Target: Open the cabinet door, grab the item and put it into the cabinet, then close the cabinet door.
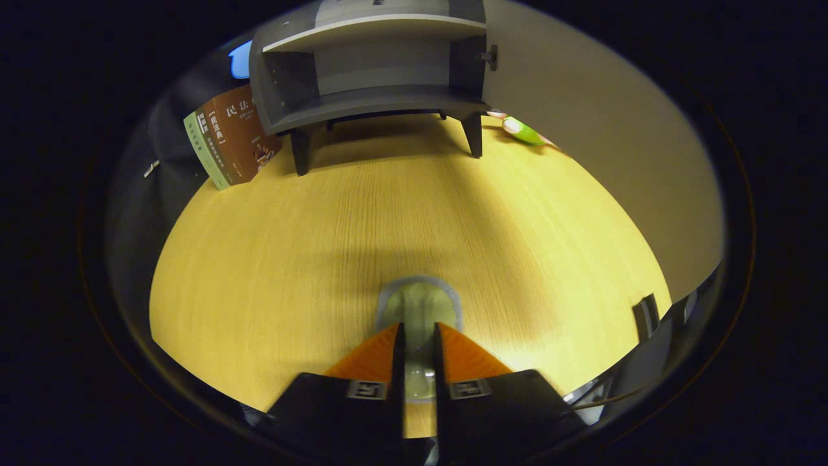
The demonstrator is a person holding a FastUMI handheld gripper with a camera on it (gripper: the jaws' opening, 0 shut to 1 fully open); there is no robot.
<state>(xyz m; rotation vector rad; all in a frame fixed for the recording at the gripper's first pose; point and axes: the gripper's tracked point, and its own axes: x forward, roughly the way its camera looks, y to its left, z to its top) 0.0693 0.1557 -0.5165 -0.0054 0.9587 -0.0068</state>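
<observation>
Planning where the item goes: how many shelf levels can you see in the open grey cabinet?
2: an upper grey shelf board and the bottom compartment floor beneath it in the grey wooden cabinet. More may be hidden above. The gripper grips a pale translucent cup.

- The gripper sits low at the near edge, pointing toward the far side.
- Its two fingers stand close together, parallel, both pressing on a pale glass held between them.
</observation>
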